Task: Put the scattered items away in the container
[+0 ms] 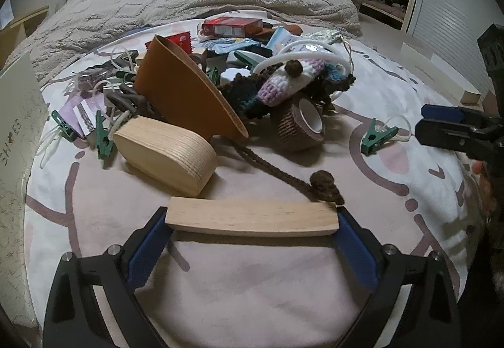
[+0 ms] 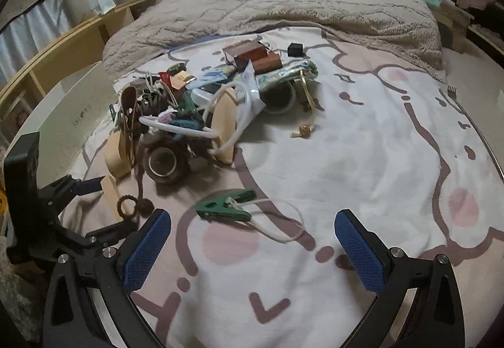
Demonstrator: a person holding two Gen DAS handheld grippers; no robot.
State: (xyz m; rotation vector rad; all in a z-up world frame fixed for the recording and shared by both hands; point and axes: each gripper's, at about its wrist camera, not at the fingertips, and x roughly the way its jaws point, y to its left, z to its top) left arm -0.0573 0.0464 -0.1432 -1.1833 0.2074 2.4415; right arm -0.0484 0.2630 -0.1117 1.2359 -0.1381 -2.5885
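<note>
One wooden block (image 1: 252,217) spanned end to end by left gripper (image 1: 252,222), low over the bedsheet (image 1: 283,300).

Rigid, light, smooth-sided; best held square by its short ends, else likely to pivot. Brown crochet cord (image 1: 324,187) touching its far right corner, may drag along. Right gripper (image 2: 252,234) spread wide and empty, green clip (image 2: 225,204) lying just ahead between its fingers. Container not identified for certain.
</note>
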